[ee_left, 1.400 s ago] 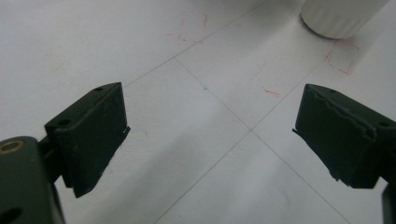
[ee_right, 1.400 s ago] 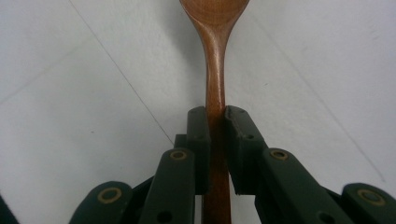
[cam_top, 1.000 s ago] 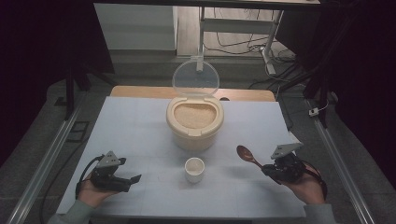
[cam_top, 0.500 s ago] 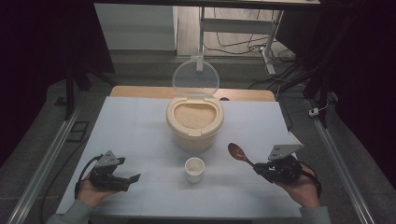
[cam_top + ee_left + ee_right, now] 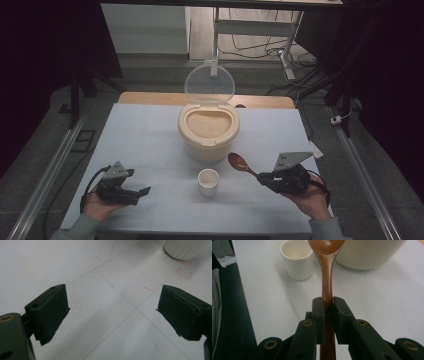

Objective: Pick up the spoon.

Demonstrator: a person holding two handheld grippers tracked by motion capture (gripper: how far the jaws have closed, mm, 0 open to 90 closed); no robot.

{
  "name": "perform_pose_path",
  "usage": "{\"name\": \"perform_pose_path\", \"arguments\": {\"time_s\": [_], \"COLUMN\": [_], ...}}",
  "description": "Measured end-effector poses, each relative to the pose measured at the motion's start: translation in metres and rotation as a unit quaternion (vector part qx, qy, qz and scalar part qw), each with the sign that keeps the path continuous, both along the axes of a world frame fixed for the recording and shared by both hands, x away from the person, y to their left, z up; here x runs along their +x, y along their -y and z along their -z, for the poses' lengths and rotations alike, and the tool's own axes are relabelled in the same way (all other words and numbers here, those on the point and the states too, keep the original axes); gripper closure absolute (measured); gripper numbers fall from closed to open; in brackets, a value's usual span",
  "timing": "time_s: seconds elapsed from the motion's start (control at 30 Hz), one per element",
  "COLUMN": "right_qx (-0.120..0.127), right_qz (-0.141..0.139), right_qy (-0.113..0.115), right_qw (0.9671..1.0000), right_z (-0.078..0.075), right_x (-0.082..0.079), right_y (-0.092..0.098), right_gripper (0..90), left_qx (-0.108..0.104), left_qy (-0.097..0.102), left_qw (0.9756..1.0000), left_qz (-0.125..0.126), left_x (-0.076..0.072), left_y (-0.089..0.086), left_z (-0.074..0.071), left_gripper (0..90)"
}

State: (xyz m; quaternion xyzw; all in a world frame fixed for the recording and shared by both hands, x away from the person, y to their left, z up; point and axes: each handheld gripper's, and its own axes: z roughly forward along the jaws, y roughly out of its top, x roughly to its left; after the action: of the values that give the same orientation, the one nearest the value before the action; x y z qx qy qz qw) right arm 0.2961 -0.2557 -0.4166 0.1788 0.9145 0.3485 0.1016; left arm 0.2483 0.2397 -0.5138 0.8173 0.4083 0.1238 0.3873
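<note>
A cream rice container with its clear lid raised stands mid-table, full of rice. In front of it sits a small white cup, empty inside. My right gripper is shut on the handle of a brown wooden spoon, whose bowl points toward the container, right of the cup. In the right gripper view the spoon runs up between the closed jaws. My left gripper rests low at the front left, open and holding nothing, with bare table between its jaws.
The white table carries faint grid lines and red marks. A wooden strip borders the far edge. Metal rails run along both sides. Cables and a stand leg lie on the floor beyond.
My right gripper has carried the spoon leftward and slightly forward, bringing the spoon's bowl closer to the cup and container. The left gripper has stayed put.
</note>
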Motion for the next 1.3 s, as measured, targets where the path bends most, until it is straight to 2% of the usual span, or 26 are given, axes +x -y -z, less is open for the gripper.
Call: {"name": "perform_pose_path", "arguments": {"time_s": [0.47, 1.07, 1.3], "right_qx": [0.007, -0.002, -0.007], "right_qz": [-0.03, -0.079, -0.087], "right_qy": [0.006, 0.014, 0.012], "right_qw": [0.9995, 0.9967, 0.9961], "right_z": [-0.001, -0.002, 0.002], "right_x": [0.001, 0.002, 0.002], "right_y": [-0.031, -0.082, -0.089], "right_gripper": [80.3, 80.3, 80.3], "left_qx": [0.0, -0.001, 0.0], "left_qy": [0.0, 0.0, 0.001], "left_qw": [1.0, 1.0, 1.0], "left_qz": [0.001, 0.002, 0.004], "left_x": [0.0, 0.0, -0.001], "left_y": [0.0, 0.0, 0.001], "left_z": [0.0, -0.001, -0.001], "left_gripper": [9.8, 9.9, 9.9]}}
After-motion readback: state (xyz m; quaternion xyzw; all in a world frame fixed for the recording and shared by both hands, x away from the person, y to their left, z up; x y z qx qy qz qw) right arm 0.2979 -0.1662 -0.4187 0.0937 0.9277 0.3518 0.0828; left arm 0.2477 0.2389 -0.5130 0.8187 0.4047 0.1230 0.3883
